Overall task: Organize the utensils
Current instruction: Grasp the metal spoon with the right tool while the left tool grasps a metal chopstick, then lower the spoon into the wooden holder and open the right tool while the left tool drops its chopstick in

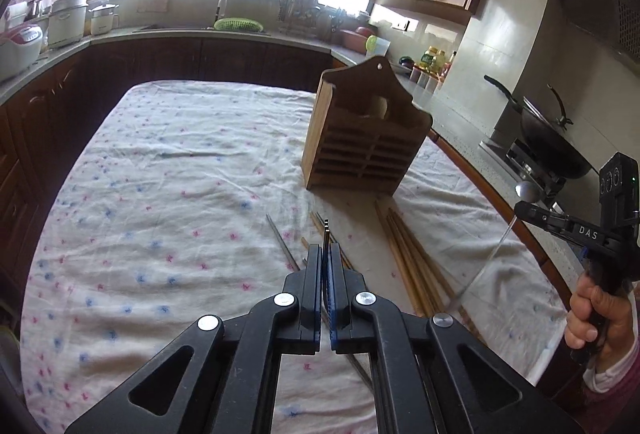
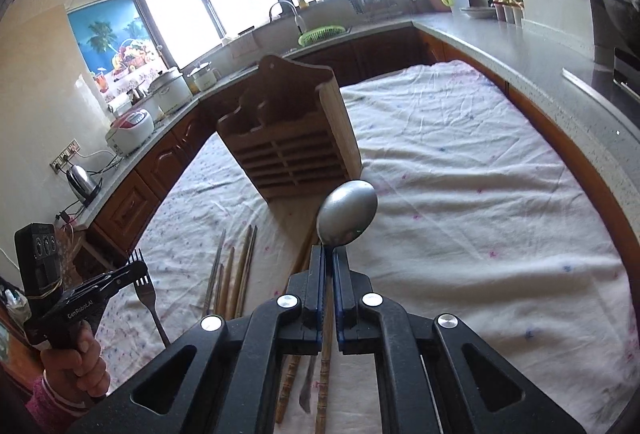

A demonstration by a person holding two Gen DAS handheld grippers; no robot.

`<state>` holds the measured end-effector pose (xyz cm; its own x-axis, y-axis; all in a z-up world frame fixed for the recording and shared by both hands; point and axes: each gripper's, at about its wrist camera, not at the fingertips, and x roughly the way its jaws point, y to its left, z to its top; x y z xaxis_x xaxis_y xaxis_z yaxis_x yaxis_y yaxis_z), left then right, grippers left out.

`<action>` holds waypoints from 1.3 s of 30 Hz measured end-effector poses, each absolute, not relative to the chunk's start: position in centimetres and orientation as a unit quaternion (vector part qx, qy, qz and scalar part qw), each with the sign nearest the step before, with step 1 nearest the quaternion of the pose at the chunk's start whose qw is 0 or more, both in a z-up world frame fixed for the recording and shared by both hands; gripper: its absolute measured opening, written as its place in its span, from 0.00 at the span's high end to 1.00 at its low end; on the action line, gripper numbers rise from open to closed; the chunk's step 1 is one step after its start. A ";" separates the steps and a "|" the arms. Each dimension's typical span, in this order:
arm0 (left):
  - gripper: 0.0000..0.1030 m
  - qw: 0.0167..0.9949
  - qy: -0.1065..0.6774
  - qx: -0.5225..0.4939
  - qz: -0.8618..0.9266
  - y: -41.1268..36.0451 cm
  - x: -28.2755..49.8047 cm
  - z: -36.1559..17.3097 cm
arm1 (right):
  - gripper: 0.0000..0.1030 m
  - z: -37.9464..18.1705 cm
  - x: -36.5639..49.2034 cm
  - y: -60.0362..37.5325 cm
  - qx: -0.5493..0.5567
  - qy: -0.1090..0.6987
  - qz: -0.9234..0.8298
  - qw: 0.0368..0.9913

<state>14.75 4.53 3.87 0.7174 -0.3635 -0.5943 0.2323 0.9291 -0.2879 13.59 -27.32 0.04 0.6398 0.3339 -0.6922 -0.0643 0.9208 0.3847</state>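
**2 utensils gripped, both above the cloth**

2 grippers are up over the table, and each one has something clamped in it. Starting at your left: your left gripper (image 1: 326,254) has its jaws pinched nearly together on a fork (image 2: 145,284). From its own camera you see only the tine tips poking out edge-on between the blue pads; from the right wrist camera the fork is plain, tines up at the fingertips and handle hanging down past the gripper.

Under and just right of that gripper, the loose chopsticks (image 1: 408,258) lie on the flowered tablecloth (image 1: 160,194), a mix of thin metal and thicker wooden ones, roughly parallel and pointing toward the holder.

Further right and ahead stands the wooden utensil holder (image 1: 362,134), upright on the cloth, its slatted front facing you and its arched back board behind. Whether anything sits inside it, you cannot tell from here.

At the far right, your right gripper (image 2: 328,254) is closed narrow on the neck of a metal spoon (image 2: 347,214). The bowl rises just beyond the fingertips, in front of the holder's lower right corner as that camera sees it.
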 end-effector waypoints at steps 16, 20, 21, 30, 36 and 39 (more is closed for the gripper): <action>1.00 0.956 0.248 -0.096 -0.121 5.1 16.5 9.7 | 0.98 5.5 16.5 -27.0 0.156 0.321 0.116 0.927; 1.00 0.962 0.231 -0.095 -0.111 4.6 18.6 11.0 | 0.98 5.8 18.0 -27.4 0.165 0.313 0.112 0.929; 1.00 0.964 0.225 -0.093 -0.108 4.3 19.1 11.4 | 0.98 5.9 18.5 -27.6 0.167 0.310 0.109 0.930; 0.99 0.983 0.160 -0.054 -0.070 0.7 25.8 14.4 | 0.98 9.6 24.2 -27.5 0.132 0.258 0.091 0.953; 0.99 0.986 0.159 -0.021 -0.049 -3.4 30.6 11.0 | 0.98 9.1 28.2 -25.8 0.081 0.251 0.080 0.961; 0.99 0.982 0.182 -0.011 -0.049 -5.5 32.2 8.2 | 0.98 7.1 29.8 -25.0 0.067 0.269 0.079 0.958</action>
<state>32.19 -5.46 8.18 0.9293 -0.1005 -0.3555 0.0925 0.9949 -0.0394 29.80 -24.97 7.10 0.8427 0.1881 -0.5044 -0.1161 0.9784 0.1710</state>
